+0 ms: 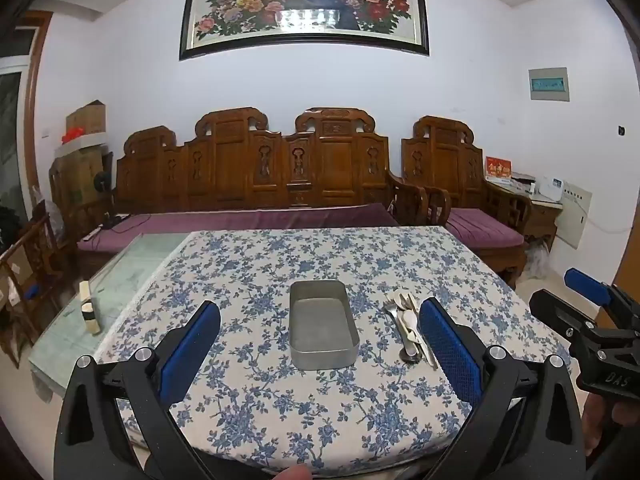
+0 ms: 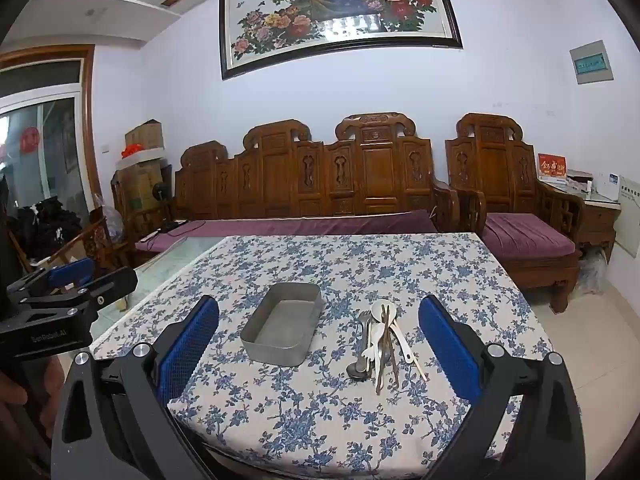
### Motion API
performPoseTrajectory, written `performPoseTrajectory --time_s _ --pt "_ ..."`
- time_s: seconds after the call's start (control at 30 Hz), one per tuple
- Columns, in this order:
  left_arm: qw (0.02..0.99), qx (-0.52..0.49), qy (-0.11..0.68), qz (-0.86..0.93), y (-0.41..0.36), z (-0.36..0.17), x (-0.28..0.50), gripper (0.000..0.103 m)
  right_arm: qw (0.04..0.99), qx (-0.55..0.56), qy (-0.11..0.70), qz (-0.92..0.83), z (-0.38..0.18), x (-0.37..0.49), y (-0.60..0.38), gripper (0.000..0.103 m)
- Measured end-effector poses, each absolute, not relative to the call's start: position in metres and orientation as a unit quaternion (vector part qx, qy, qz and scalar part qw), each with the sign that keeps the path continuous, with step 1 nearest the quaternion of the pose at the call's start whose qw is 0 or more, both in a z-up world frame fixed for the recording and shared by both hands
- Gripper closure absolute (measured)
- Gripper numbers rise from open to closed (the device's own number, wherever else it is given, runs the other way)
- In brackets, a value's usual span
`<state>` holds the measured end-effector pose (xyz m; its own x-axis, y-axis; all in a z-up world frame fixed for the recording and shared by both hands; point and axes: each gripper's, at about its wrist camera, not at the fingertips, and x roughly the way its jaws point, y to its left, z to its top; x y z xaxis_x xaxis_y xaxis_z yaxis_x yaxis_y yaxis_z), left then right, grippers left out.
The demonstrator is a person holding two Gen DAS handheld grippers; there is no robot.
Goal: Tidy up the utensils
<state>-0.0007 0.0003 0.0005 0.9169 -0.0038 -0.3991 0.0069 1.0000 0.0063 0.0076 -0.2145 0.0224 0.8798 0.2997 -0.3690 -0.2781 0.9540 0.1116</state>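
Several piled utensils (image 2: 380, 340) overlap, count unclear

txt: "DAS" on right gripper (image 1: 588, 308) body | "SenRobot.AI" on left gripper (image 2: 86, 276) body | red box (image 2: 552, 168) gold chars, unreadable

1. My right gripper (image 2: 318, 344) hangs above the table (image 2: 440, 268), fingers (image 2: 448, 344) spread wide with nothing between them.
2. A metal tray (image 2: 282, 324) sits ahead, a heap of utensils (image 2: 380, 340) just right of it.
3. My left gripper (image 2: 72, 280) shows at the left edge.
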Motion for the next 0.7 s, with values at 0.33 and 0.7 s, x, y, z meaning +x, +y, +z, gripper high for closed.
performPoseTrajectory --time_s 0.33,0.7 --pt "0.979 0.000 0.206 -0.003 -0.0007 0.0012 0.0010 0.006 0.968 0.028 0.198 0.149 0.0211 0.0059 -0.2120 0.002" --pt "0.979 -0.002 0.206 -0.006 -0.0015 0.0006 -0.0011 0.006 0.968 0.030 0.197 0.150 0.0192 0.0041 -0.2115 0.002"
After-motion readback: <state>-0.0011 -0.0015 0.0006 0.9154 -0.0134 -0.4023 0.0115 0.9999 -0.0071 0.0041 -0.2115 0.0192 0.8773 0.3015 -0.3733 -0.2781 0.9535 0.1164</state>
